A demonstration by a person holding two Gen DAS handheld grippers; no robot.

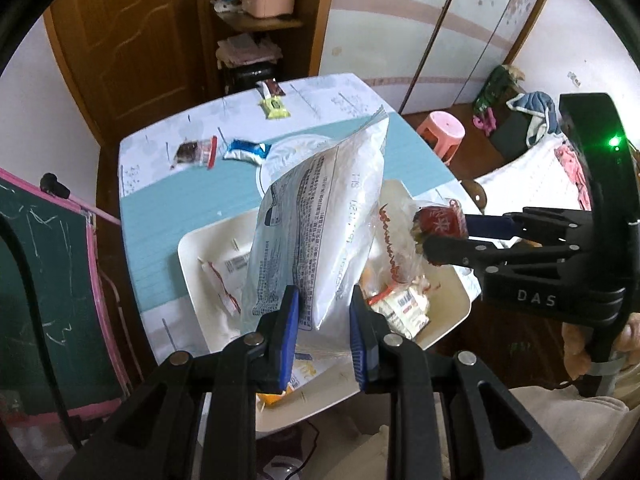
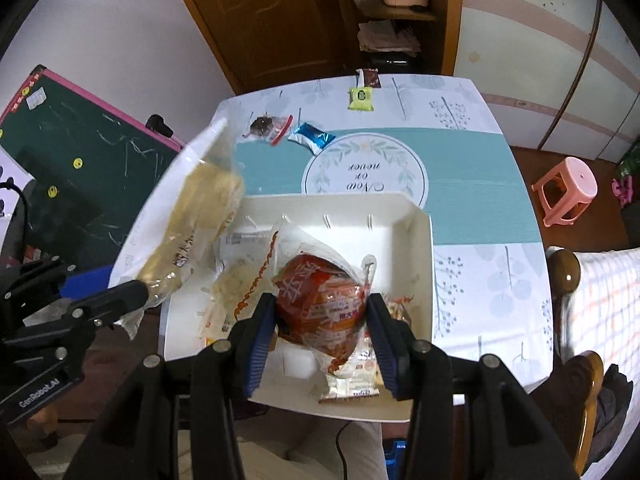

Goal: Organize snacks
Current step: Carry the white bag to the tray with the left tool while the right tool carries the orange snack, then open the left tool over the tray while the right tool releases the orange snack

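Left gripper clenching white bag upright over tray; right gripper gripping red packet beside it.

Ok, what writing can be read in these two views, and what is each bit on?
"DAS": right gripper body.
"GenRobot.AI": left gripper body.
"Now or never": tablecloth circle, upside down.
White bag: dense print, too small.
Red packet: large characters, blurred.

The right gripper body reads "DAS", the left gripper "GenRobot.AI", the tablecloth medallion "Now or never".
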